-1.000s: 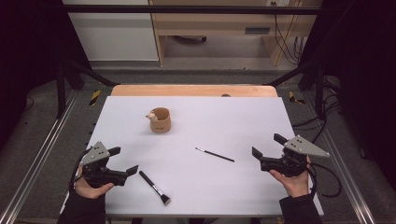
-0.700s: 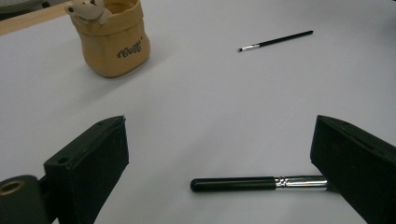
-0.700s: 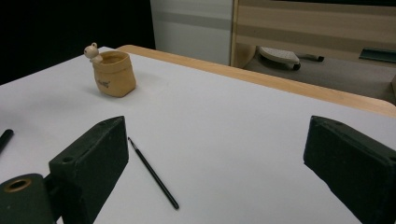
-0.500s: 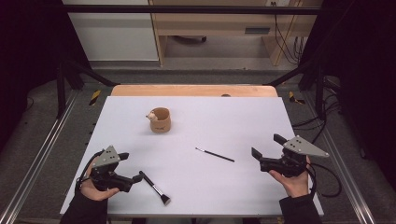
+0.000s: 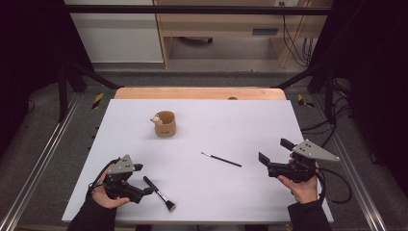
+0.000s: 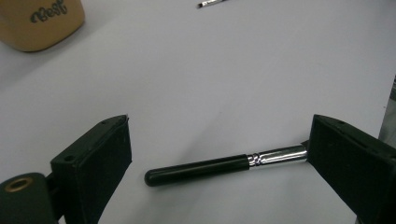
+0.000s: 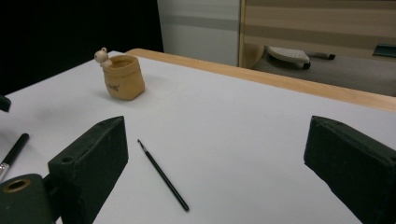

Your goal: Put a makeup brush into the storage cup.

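Observation:
A thick black make-up brush (image 5: 159,191) with a silver ferrule lies near the table's front left. My left gripper (image 5: 143,180) is open, and the brush handle (image 6: 201,169) lies on the table between its jaws, touching neither that I can see. A thin black brush (image 5: 221,159) lies mid-table. A tan cup (image 5: 165,123) with a small figure on its rim stands farther back. My right gripper (image 5: 275,150) is held open at the right with nothing in it; it faces the thin brush (image 7: 163,175) and the cup (image 7: 123,77).
The white table top (image 5: 240,120) ends in a wooden strip (image 5: 202,93) at the far edge. Metal rails run down both sides, and cables trail at the right. Beyond the table stands wooden furniture (image 5: 231,24).
My left gripper has moved right and toward the thick brush, so its open jaws now straddle the handle. The right gripper has stayed put.

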### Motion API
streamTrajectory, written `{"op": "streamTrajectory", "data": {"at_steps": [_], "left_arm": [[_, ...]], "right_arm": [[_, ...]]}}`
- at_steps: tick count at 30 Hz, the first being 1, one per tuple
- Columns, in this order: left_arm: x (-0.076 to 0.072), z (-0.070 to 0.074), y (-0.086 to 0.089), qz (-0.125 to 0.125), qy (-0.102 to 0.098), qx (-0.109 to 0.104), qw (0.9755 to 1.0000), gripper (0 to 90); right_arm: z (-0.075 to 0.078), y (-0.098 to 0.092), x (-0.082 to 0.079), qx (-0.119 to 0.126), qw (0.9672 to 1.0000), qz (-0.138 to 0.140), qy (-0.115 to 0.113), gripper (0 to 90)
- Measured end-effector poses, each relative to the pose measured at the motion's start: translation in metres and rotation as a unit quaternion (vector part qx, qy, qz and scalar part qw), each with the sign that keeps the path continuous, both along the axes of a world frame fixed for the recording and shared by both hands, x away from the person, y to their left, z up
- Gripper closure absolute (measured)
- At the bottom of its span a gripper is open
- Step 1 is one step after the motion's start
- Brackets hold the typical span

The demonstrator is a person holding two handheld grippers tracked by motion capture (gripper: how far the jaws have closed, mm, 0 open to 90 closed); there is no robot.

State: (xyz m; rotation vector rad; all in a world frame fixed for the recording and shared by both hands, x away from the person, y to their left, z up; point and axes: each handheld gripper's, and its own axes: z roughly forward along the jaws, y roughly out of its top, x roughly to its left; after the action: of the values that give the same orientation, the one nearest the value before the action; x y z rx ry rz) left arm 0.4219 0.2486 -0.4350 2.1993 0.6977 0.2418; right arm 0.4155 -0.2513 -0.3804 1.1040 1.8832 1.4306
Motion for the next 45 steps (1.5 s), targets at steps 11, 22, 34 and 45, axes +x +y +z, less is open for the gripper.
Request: {"op": "streamTrajectory", "data": {"at_steps": [11, 22, 34, 45], "left_arm": [[0.002, -0.014, -0.015, -0.052, 0.016, 0.045, 0.9975, 8.6], [0.003, -0.025, -0.026, -0.090, 0.031, 0.080, 0.9922, 17.9], [0.006, -0.030, -0.028, -0.098, 0.044, 0.089, 0.9903, 30.7], [0.007, -0.030, -0.029, -0.079, 0.049, 0.094, 0.9912, 39.6]], "right_arm": [[-0.001, 0.005, -0.001, -0.014, 0.9999, 0.003, -0.001, 6.8], [-0.003, 0.006, 0.001, -0.018, 0.9998, 0.003, 0.003, 6.8], [-0.003, 0.005, 0.001, -0.019, 0.9998, 0.000, 0.004, 6.7], [-0.002, 0.002, 0.000, -0.018, 0.9998, -0.003, -0.001, 6.6]]}}
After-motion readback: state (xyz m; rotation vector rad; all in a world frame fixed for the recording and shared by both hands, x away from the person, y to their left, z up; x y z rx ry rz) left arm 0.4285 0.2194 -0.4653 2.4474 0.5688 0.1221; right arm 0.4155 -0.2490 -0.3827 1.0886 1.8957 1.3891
